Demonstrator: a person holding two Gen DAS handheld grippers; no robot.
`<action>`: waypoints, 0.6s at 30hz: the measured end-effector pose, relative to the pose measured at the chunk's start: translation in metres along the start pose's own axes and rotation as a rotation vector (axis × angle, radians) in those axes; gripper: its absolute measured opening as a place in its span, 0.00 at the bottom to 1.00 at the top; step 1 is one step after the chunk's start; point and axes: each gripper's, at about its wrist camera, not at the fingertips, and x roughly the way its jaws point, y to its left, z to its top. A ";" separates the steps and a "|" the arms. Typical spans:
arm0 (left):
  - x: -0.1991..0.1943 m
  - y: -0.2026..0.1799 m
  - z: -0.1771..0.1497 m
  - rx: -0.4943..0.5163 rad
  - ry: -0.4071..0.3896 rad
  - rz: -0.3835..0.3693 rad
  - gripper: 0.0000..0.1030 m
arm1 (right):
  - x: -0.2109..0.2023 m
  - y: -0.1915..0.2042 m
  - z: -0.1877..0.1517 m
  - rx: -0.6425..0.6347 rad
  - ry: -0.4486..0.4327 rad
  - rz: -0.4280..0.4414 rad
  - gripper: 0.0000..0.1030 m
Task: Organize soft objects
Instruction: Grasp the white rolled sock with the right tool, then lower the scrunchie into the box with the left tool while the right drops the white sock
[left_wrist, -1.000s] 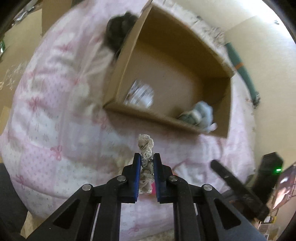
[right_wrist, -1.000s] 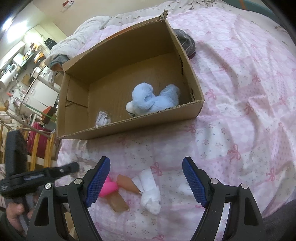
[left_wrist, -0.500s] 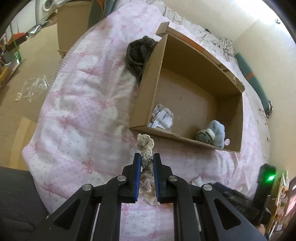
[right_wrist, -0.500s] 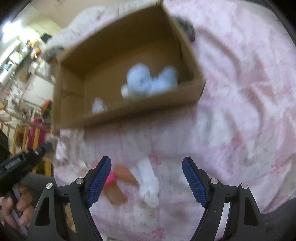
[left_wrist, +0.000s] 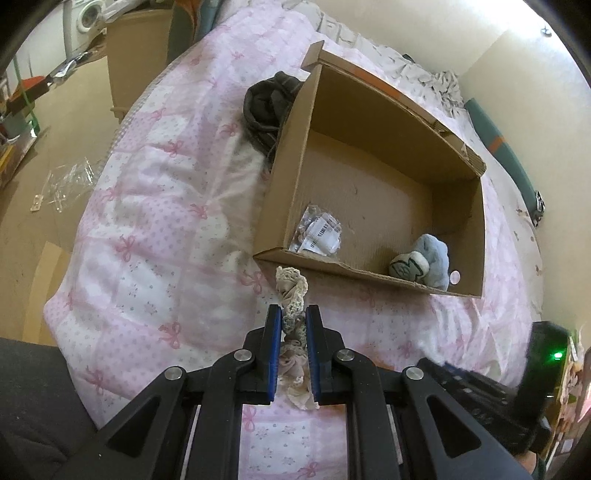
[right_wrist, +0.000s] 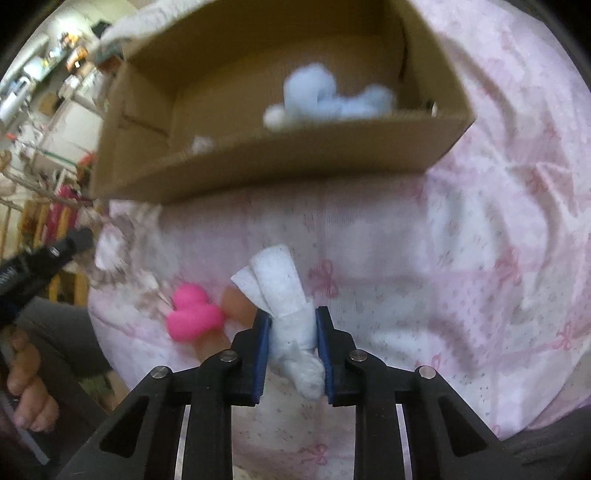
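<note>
No legible text anywhere; clear packet (left_wrist: 319, 234) in the cardboard box (left_wrist: 291, 155) carries a white barcode label, bars visible, characters too small to read; right wrist view too blurred for print

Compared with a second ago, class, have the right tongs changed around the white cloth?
Yes. The right tongs were spread wide of the white cloth on the pink quilt; now they are closing, with the cloth between them.
</note>
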 end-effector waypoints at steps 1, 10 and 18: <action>0.000 0.000 0.000 0.001 -0.002 0.004 0.12 | -0.006 0.001 0.001 -0.003 -0.029 0.006 0.25; -0.007 -0.008 -0.006 0.052 -0.033 0.047 0.12 | -0.018 0.012 -0.001 -0.036 -0.082 0.041 0.25; -0.017 -0.014 -0.009 0.082 -0.058 0.065 0.12 | -0.045 0.023 -0.001 -0.051 -0.127 0.069 0.25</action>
